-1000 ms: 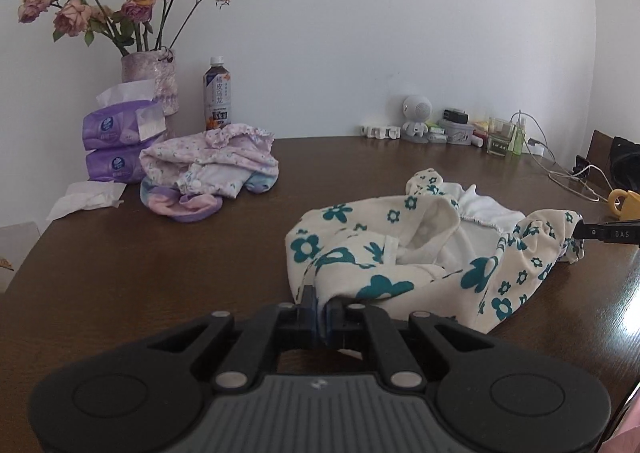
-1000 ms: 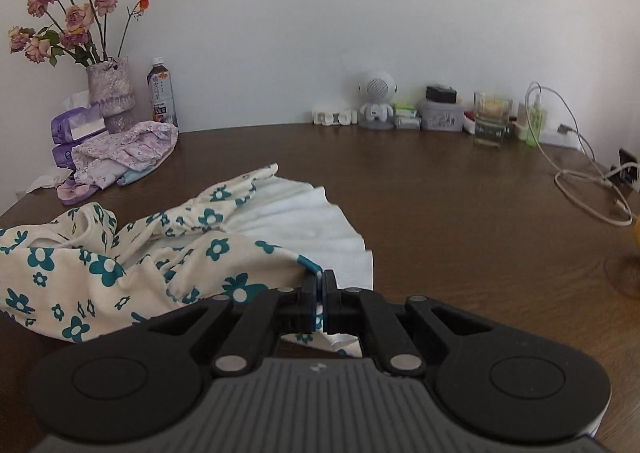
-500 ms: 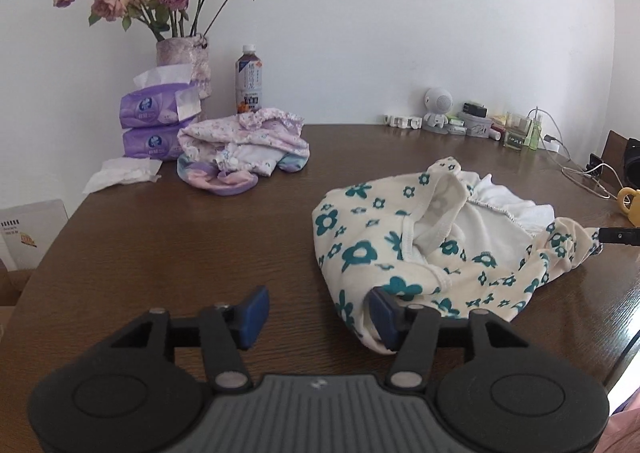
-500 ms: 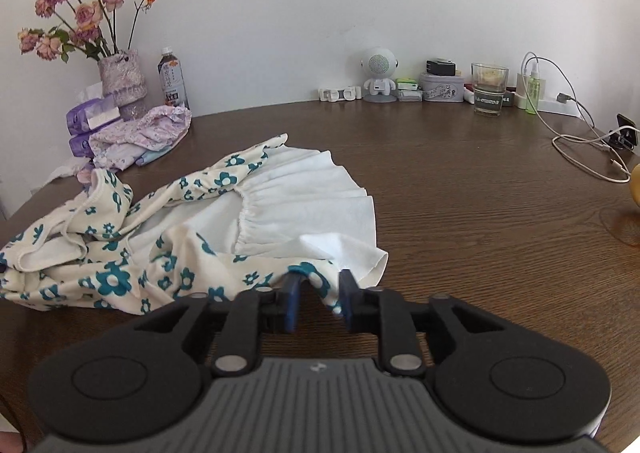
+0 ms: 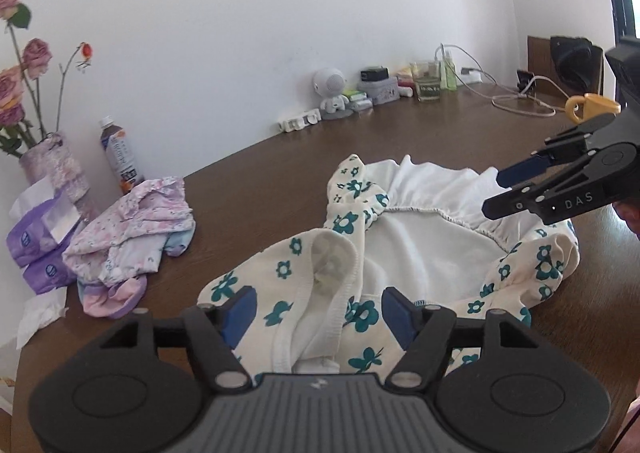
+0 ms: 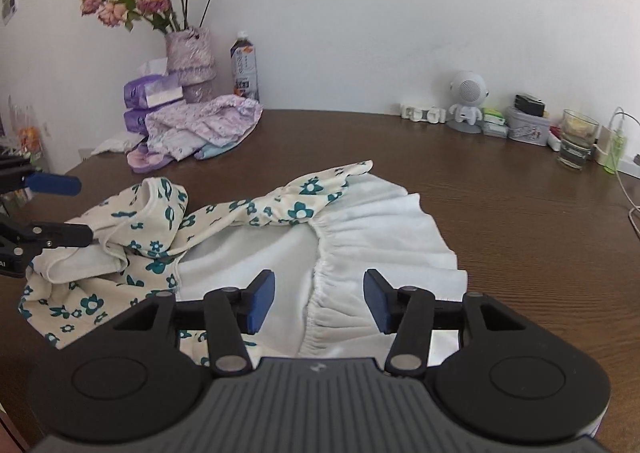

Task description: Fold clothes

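The floral dress point(image 5: 400, 253) lies crumpled on the near part of the brown table point(image 6: 500, 189), its white skirt lining turned up and its teal-flowered top bunched toward the left in the right wrist view. The left gripper point(image 5: 316, 313) hangs over the neck end of the dress with its fingers point(image 5: 240, 311) spread and still opening; cloth lies below and between them, but the pads do not press on it. The right gripper point(image 6: 318, 303) sits above the gathered white waist seam, its fingers point(image 6: 262, 301) also parted and opening, with nothing pinched.

The garment is loose, so the main risk is a poor next grab. The fabric is heaped in several layers near the neck, and a pinch there could catch only the top layer, or two layers at once, leaving a twisted fold. The lining is inside out over the printed side, so folding from this state would likely trap wrinkles. If one side lifts before the other, the light cloth may slide across the smooth wood toward the near edge. The pile of pastel clothes point(image 6: 200, 129), the vase point(image 6: 190, 57) and the bottle point(image 6: 245, 67) stand well apart at the far left, unlikely to be disturbed.
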